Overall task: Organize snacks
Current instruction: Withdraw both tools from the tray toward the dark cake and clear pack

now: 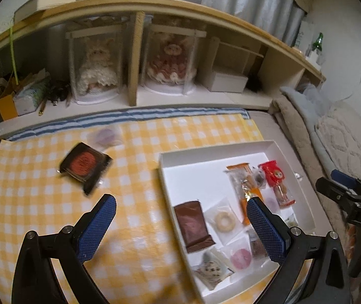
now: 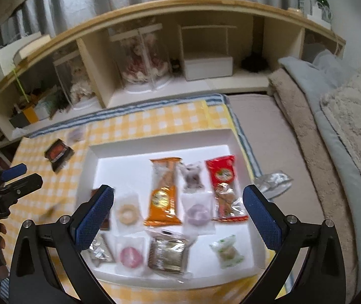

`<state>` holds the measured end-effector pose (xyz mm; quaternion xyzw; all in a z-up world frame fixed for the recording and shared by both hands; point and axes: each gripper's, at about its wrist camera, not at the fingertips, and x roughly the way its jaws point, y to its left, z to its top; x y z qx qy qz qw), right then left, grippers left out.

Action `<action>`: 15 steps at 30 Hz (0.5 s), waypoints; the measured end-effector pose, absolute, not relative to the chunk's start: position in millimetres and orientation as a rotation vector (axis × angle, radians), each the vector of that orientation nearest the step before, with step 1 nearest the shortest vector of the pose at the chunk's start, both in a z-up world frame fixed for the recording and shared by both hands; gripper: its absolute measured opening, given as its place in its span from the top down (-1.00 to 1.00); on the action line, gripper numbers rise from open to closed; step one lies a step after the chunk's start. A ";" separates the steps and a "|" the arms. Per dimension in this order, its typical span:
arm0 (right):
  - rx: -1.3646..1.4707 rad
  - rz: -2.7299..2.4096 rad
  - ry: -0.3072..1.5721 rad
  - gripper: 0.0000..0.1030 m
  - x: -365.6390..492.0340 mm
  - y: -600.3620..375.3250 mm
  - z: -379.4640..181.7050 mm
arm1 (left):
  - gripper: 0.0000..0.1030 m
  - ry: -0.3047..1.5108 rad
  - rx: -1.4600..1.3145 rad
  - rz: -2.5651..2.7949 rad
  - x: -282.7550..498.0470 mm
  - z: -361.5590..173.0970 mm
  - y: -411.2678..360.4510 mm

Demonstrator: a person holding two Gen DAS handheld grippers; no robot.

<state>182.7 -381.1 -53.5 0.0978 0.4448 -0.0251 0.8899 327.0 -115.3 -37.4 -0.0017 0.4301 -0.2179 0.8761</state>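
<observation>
A white box [image 1: 211, 149] [image 2: 160, 139] on the yellow checked cloth holds several wrapped snacks, among them an orange packet [image 2: 164, 195], a red packet [image 2: 222, 177] and a brown packet [image 1: 193, 225]. A black-and-red packet [image 1: 85, 164] [image 2: 58, 153] and a clear-wrapped purple sweet [image 1: 105, 135] lie on the cloth left of the box. My left gripper [image 1: 181, 202] is open and empty above the box's left wall. My right gripper [image 2: 178, 195] is open and empty above the box. A silver wrapper [image 2: 275, 179] lies right of the box.
A low wooden shelf [image 1: 140, 5] runs behind the cloth, with two cased dolls [image 1: 97, 68], a white box [image 1: 227, 82] and clutter at its left end. Folded blankets [image 2: 332, 116] lie to the right. The right gripper shows at the right edge of the left wrist view [image 1: 352, 197].
</observation>
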 end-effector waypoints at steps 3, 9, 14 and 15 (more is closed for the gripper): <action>0.198 -0.034 0.916 -1.00 188.1 -368.3 -50.1 | -1.00 0.889 -0.006 -0.449 329.7 -32.4 -98.7; 0.229 0.008 0.898 -1.00 197.5 -348.0 -48.0 | -1.00 0.875 0.005 -0.431 335.1 -26.3 -67.1; 0.220 0.049 0.877 -1.00 211.6 -331.3 -35.9 | -1.00 0.850 0.016 -0.390 346.9 -16.6 -34.7; 0.223 0.058 0.868 -1.00 215.9 -328.6 -32.6 | -1.00 0.843 0.015 -0.383 351.3 -14.2 -27.6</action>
